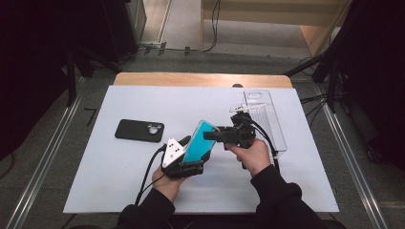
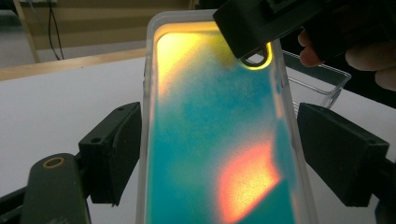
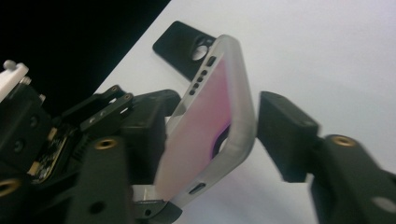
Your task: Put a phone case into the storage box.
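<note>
Writing: none legible on either case. Teal phone case (image 1: 198,141), frosted rim, is held tilted above the white table sheet (image 1: 119,191), gripped across its sides by the left gripper (image 1: 187,160). The right gripper (image 1: 216,135) has its 2 jaws around the case's top corner; pad contact looks likely, one jaw apparently apart. Black phone case (image 1: 139,130) lies flat at left, clear plastic tray (image 1: 265,117) at right. Wooden table edge (image 1: 200,79) beyond; grey floor, dark surroundings.
</note>
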Motion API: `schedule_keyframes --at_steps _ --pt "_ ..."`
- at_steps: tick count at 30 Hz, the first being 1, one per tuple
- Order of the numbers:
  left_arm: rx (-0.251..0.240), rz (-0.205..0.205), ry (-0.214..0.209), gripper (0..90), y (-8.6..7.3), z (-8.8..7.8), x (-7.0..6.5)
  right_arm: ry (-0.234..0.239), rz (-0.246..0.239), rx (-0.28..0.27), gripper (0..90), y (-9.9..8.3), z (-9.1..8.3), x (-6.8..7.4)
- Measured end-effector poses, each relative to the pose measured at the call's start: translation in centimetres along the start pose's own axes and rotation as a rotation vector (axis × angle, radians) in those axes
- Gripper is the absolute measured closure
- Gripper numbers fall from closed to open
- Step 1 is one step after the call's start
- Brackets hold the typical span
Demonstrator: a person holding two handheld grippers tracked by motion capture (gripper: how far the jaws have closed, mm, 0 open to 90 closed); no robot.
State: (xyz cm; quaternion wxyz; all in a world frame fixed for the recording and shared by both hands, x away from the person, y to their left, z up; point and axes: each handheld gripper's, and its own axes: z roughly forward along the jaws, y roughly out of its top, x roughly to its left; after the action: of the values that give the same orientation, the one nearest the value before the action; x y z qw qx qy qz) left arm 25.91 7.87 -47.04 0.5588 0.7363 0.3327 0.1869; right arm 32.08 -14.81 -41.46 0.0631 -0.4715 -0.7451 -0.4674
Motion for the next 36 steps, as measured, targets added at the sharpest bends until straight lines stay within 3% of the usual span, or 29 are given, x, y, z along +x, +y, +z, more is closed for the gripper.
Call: schedule_keyframes --at_steps 3,6,13,15,18,22,27,32,36 --pt "-0.001 -0.012 -0.006 16.9 -0.1 0.1 -0.2 0.019 0.077 0.013 60.8 0.1 -0.1 -0.3" --pt "0.001 -0.009 -0.01 16.9 -0.1 0.1 -0.3 0.048 0.102 0.017 72.3 0.1 -0.2 -0.6" --pt "-0.013 0.005 -0.006 16.8 -0.1 0.0 -0.5 0.094 0.145 0.017 75.6 0.1 -0.5 -0.9" --pt "-0.002 -0.018 -0.023 16.8 0.0 0.1 -0.4 0.096 0.155 0.02 75.7 0.1 -0.6 -0.9" --pt "0.018 -0.011 -0.02 16.6 0.1 0.1 -0.5 0.097 0.163 0.03 76.3 0.1 -0.6 -0.8" --pt "0.065 -0.047 -0.04 14.7 0.5 0.2 -0.4 0.101 0.16 0.037 76.9 0.1 -0.7 -0.7" --pt "0.115 -0.059 -0.044 10.3 1.1 0.2 -0.4 0.087 0.13 0.041 76.9 0.1 -0.9 -0.4" --pt "0.159 -0.065 -0.06 10.4 1.8 -0.2 -0.2 0.02 0.082 0.027 76.9 0.3 -1.4 -0.3" --pt "0.21 -0.1 -0.12 12.4 2.3 -0.3 0.3 -0.022 0.04 0.004 76.9 0.3 -1.9 -0.1"
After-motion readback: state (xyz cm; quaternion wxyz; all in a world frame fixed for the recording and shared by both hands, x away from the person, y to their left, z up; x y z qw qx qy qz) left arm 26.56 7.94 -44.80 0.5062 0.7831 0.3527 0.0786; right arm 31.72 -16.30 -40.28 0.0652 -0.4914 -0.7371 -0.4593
